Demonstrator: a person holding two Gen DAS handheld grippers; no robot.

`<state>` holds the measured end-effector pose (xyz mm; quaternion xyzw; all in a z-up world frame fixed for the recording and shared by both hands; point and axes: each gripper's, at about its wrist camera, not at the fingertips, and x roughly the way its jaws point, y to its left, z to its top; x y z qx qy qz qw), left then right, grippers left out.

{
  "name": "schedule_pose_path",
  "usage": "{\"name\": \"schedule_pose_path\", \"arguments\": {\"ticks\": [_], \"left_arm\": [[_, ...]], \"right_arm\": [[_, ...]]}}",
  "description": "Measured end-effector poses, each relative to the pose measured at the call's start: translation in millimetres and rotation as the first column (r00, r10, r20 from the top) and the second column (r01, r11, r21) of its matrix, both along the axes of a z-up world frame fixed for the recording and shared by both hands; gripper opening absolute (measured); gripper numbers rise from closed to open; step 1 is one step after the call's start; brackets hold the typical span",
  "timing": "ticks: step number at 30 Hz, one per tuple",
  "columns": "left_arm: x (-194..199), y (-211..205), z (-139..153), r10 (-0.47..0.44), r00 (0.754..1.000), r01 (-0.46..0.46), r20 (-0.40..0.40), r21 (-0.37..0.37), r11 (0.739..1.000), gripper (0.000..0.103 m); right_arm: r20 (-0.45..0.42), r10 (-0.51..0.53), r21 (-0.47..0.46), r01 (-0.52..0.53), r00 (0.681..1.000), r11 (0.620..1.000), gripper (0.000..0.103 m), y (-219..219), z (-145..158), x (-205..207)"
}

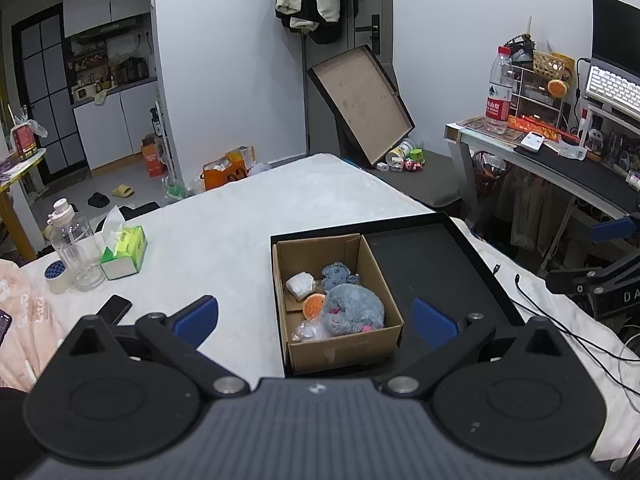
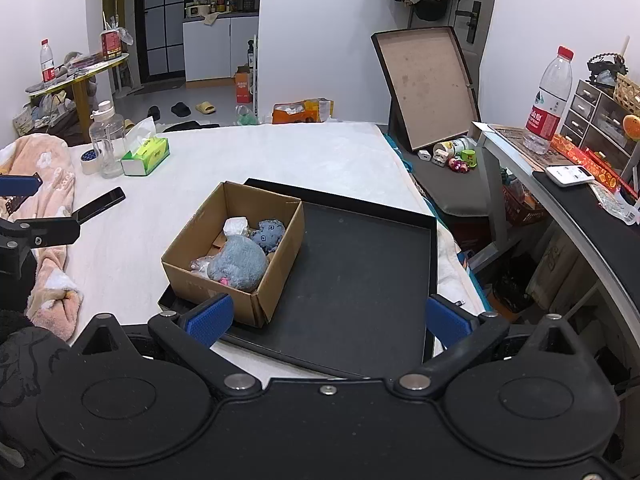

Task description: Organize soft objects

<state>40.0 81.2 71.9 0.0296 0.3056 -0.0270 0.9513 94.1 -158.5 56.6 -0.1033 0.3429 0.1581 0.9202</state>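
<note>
A cardboard box [image 1: 376, 268] [image 2: 188, 256] stands in the left part of a black tray [image 1: 440, 264] [image 2: 360, 272] on the white bed. Inside lie a big grey plush [image 1: 352, 312] [image 2: 240, 262], a small blue plush [image 1: 336, 274] [image 2: 269, 234], a white soft piece [image 1: 300, 283] [image 2: 236, 225], an orange round toy [image 1: 314, 305] and a clear bag [image 1: 308, 332]. My left gripper [image 1: 316, 322] is open and empty, above the box's near side. My right gripper [image 2: 328, 318] is open and empty, above the tray's near edge.
A tissue pack [image 1: 124, 250] [image 2: 146, 156], clear bottle [image 1: 76, 248] [image 2: 107, 144], tape roll [image 1: 58, 276] and black phone [image 1: 116, 308] [image 2: 100, 204] lie on the bed's left. A pink blanket [image 2: 52, 208] lies at the left edge. A desk [image 2: 580, 208] stands right, cables [image 1: 560, 320] beside.
</note>
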Motion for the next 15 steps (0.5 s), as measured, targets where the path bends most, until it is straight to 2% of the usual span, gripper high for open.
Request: {"name": "schedule_pose_path", "arguments": {"ticks": [15], "left_arm": [[0.8, 0.7, -0.2, 0.000, 1.000, 0.000, -0.011, -0.012, 1.000, 0.103]], "right_arm": [[0.000, 0.003, -0.003, -0.003, 1.000, 1.000, 0.103, 0.4, 1.0, -0.6]]}}
